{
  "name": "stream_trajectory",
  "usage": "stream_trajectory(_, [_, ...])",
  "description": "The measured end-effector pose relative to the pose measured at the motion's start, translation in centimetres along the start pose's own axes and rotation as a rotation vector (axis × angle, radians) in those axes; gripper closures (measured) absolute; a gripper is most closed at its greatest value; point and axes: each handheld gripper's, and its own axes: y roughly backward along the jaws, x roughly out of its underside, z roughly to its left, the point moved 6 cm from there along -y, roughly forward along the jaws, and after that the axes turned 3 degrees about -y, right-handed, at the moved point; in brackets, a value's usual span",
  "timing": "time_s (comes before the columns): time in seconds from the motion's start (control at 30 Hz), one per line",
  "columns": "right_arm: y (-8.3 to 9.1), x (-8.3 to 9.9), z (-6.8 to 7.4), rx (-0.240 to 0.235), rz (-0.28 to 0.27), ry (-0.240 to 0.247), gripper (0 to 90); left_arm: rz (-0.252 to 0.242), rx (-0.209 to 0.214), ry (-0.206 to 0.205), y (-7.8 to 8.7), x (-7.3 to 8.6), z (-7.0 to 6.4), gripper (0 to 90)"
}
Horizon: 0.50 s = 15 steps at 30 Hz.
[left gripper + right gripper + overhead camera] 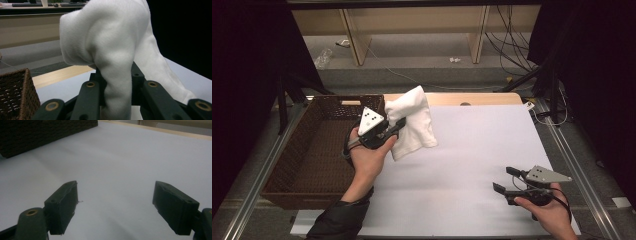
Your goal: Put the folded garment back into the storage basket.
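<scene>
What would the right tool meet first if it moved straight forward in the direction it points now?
Probably the brown wicker basket. The right tool is open above the bare white table sheet, and nothing lies between; depth is hard to judge.

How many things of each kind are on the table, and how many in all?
White towel: 1, held up by the left gripper
Brown wicker basket: 1
Grippers: 2, counting the right gripper
Total: 4

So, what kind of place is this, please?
Probably a lab or recording workspace, not a home. Black curtains flank a table with a white sheet cover, loose cables lie on the grey floor, and a bare wooden shelf frame stands behind.
</scene>
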Motion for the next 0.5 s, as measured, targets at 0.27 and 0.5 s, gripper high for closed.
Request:
stream_trajectory(0.27, [0.01,-0.02,-0.01,0.000,-0.001,-0.001,21.3,-0.008,-0.009,0.006,0.28,-0.24,0.42,75.0])
stream_trajectory(0.5, [-0.01,0.00,-0.02,0.001,0.001,0.002,21.3,-0.014,-0.014,0.013,0.45,-0.39,0.72,75.0])
